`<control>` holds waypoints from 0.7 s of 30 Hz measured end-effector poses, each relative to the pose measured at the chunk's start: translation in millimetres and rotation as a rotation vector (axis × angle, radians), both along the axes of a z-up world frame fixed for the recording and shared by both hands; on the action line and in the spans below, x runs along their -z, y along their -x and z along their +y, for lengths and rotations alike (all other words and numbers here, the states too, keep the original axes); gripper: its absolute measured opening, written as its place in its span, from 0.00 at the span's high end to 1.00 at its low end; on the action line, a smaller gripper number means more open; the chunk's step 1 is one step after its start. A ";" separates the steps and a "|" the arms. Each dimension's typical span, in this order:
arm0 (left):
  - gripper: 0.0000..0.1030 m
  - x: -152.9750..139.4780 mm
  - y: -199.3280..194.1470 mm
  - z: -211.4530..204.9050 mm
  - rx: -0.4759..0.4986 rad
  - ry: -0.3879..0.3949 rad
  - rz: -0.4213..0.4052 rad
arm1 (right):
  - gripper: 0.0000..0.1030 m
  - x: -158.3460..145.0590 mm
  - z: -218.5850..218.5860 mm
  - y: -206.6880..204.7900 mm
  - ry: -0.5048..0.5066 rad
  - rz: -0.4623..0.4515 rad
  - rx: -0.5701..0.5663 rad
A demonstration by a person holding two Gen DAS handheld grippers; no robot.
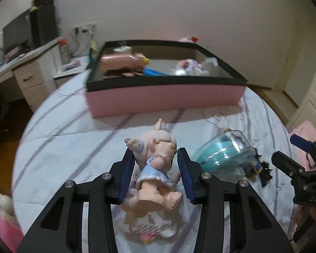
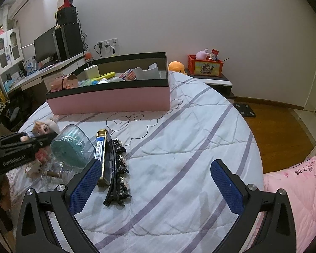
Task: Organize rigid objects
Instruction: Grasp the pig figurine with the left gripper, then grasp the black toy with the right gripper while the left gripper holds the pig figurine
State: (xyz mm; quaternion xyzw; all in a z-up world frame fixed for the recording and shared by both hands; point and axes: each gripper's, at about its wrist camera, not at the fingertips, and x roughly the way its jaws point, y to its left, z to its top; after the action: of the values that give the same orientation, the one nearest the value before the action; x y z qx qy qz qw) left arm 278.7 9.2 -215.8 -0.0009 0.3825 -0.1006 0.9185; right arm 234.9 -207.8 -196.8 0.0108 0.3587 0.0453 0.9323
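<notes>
at the far left of the quilted bed (image 2: 179, 147), a small doll (image 1: 155, 160) is seen between the blue pads of the left gripper (image 1: 155, 168). the jaws are partly closed around its body, but a gap shows on the right side, so whether the doll is truly gripped cannot be told. its head is seen raised above the gripper in the right wrist view, with its feet pointing back toward the camera. just to the right, a clear teal container (image 2: 73, 145) is lying on its side, then a blue and gold box (image 2: 101, 154) and a black hair clip (image 2: 119, 172), close together. further right, the right gripper (image 2: 155, 181) is held wide open over bare quilt, with nothing in it. beyond all this, the pink box (image 2: 115, 101) is set across the bed, already holding several items.

a slip is judged the main risk: the doll is rounded and held off-centre, so it could rotate or drop on the way to the pink box. the left view is blurred, suggesting fast motion, which would make this worse. the container could also be knocked and rolled.
</notes>
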 end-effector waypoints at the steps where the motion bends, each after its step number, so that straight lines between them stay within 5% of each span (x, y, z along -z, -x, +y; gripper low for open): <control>1: 0.60 -4.3 4.0 5.3 -0.012 0.003 -0.013 | 0.00 -0.3 0.4 0.6 0.001 -0.001 0.001; 9: 0.60 -19.0 20.7 34.7 -0.069 0.004 -0.054 | 0.00 -4.9 10.8 4.2 0.002 -0.008 -0.019; 21: 0.59 -3.4 34.4 52.4 -0.097 -0.008 -0.010 | 0.00 -7.9 71.4 -14.8 0.055 0.011 -0.170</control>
State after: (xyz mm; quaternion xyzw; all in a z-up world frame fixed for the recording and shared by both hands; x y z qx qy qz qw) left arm 244.3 61.6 -212.4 -0.0153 0.3777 -0.0546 0.9242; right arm 249.7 -136.5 -188.9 -0.0451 0.3645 0.1143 0.9230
